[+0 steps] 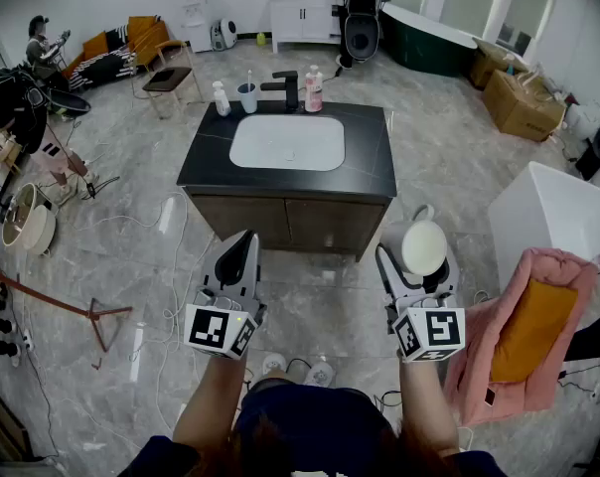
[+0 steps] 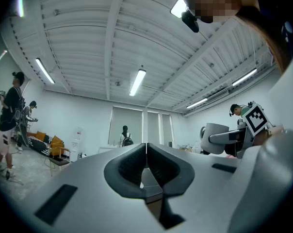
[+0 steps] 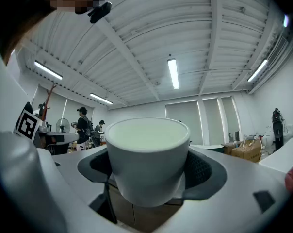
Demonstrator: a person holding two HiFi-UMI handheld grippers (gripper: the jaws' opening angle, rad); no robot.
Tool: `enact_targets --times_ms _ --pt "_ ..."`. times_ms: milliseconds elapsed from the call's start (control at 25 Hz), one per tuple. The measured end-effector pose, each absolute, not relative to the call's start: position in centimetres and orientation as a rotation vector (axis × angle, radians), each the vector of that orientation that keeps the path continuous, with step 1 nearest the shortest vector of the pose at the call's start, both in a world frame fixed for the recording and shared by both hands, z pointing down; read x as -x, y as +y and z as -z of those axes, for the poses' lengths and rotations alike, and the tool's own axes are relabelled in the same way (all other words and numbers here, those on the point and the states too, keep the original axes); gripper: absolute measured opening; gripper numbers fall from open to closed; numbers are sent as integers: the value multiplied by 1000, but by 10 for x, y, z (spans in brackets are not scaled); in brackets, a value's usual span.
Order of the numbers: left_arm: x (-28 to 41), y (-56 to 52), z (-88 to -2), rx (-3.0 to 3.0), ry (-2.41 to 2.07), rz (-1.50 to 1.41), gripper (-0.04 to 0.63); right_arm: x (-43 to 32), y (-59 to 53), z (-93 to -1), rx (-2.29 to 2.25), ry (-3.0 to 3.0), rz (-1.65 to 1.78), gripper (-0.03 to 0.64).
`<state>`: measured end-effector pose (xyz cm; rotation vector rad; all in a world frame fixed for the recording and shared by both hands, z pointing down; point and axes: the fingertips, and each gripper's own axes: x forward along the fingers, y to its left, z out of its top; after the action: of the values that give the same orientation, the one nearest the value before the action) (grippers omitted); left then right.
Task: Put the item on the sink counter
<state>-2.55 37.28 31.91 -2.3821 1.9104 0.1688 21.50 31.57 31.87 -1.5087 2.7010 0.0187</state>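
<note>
A white mug (image 1: 423,245) sits upright between the jaws of my right gripper (image 1: 416,251), which is shut on it, held in the air in front of the sink cabinet. In the right gripper view the mug (image 3: 147,157) fills the gap between the black pads (image 3: 204,171). My left gripper (image 1: 242,249) is shut and empty, level with the right one, its pads (image 2: 129,168) pressed together. The black sink counter (image 1: 370,172) with its white basin (image 1: 287,142) lies ahead of both grippers.
On the counter's far edge stand a black tap (image 1: 286,88), a pink bottle (image 1: 314,89), a blue cup (image 1: 247,96) and a small white bottle (image 1: 221,98). A pink and orange cloth (image 1: 524,331) lies at right beside a white box (image 1: 543,217). Cables cross the floor.
</note>
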Motion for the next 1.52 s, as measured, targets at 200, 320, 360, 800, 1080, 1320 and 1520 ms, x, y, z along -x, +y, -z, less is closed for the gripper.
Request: enact_targets --times_ms 200,320,360,800,1080,1320,1520 --pt "22 380 -313 2369 1910 -168 25 -222 323 -311 1495 2686 -18 442" --pt "23 382 -314 2359 1920 -163 25 -224 322 -309 1476 2669 4 442" --pt "25 383 -315 2357 1926 -158 25 -223 321 -310 1475 2668 9 442" --pt "51 331 -330 2383 1928 -169 25 -199 277 -323 1484 2667 60 442" --pt "83 236 -328 2448 1852 -209 25 -167 199 -317 1559 2632 42 442" --pt "125 145 -310 2483 1751 -243 25 -127 126 -302 1629 2555 6 442" --pt "152 90 -309 2530 1670 -226 25 -96 85 -307 1670 2515 12 442"
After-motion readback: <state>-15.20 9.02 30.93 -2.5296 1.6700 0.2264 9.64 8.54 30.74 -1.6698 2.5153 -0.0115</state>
